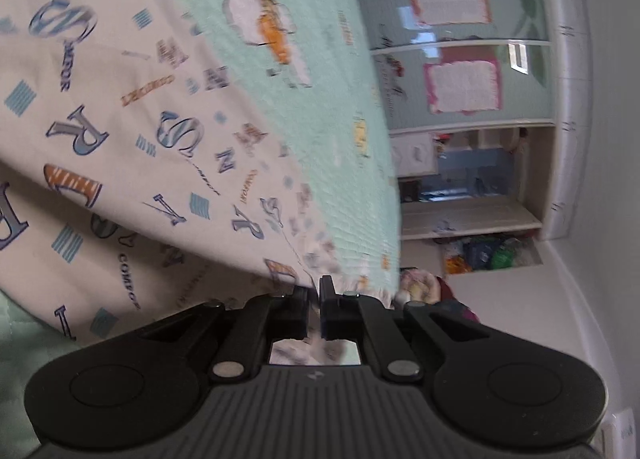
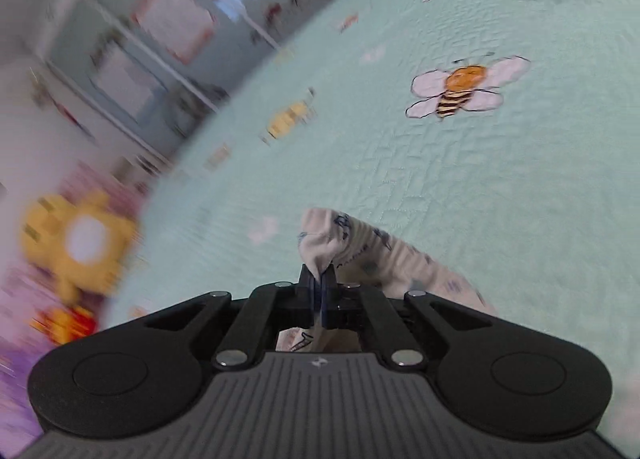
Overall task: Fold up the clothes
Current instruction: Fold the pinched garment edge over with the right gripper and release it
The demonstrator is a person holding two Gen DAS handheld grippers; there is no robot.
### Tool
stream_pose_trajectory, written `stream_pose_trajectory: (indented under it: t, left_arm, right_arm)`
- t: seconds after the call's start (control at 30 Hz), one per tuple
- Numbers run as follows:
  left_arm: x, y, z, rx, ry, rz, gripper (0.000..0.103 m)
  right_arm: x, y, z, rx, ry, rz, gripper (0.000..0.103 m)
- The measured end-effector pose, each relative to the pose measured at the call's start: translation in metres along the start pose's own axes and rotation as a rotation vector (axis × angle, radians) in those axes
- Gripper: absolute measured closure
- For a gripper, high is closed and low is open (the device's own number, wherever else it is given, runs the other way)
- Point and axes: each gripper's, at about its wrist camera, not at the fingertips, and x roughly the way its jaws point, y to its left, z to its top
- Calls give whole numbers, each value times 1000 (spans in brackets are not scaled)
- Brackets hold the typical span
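A cream garment printed with blue and orange letters (image 1: 120,163) lies spread over a mint green bedspread with bee pictures (image 1: 304,71). My left gripper (image 1: 314,291) is shut on the garment's edge at the near corner. In the right wrist view, my right gripper (image 2: 319,279) is shut on a bunched corner of the same cream garment (image 2: 332,239), which trails off to the right over the bedspread (image 2: 480,179). Both views are tilted and blurred.
A wardrobe with mirrored doors and open shelves (image 1: 472,99) stands beyond the bed's edge. A yellow plush toy (image 2: 80,239) sits on pink bedding left of the bedspread. Bee prints (image 2: 464,91) dot the bedspread.
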Motion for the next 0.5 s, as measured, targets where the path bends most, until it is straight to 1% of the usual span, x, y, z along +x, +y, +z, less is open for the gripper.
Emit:
stream_pose_trajectory:
  t: [0.03, 0.07, 0.13, 0.17, 0.27, 0.33, 0.4, 0.43, 0.47, 0.5]
  left_arm:
    - [-5, -4, -1, 26, 10, -20, 101]
    - [-8, -5, -3, 50, 23, -19, 101]
    - [-13, -5, -10, 98, 52, -7, 101]
    - [-12, -1, -13, 111, 55, 20, 101]
    - [-3, 14, -18, 107, 51, 96, 101]
    - [2, 21, -19, 104, 48, 130, 101]
    - [2, 23, -20, 107, 38, 135, 101]
    - [2, 23, -20, 99, 32, 127, 101]
    - [2, 24, -20, 90, 26, 119, 101]
    - [2, 24, -19, 81, 20, 110, 101]
  right_arm:
    - [-20, -10, -5, 33, -18, 41, 102]
    - [-38, -20, -13, 57, -31, 69, 101]
    - [-63, -47, -32, 107, -25, 90, 100]
    - [-69, -60, -43, 121, -11, 90, 96]
    - [-67, -94, -69, 139, 36, 9, 96]
    - [-68, -107, -76, 178, 19, 50, 96]
    - [-71, -114, -80, 213, -5, 102, 83]
    - [-73, -114, -79, 227, -22, 133, 68]
    - [-75, -112, -77, 231, -38, 152, 59]
    - [-75, -109, -74, 219, -47, 154, 58]
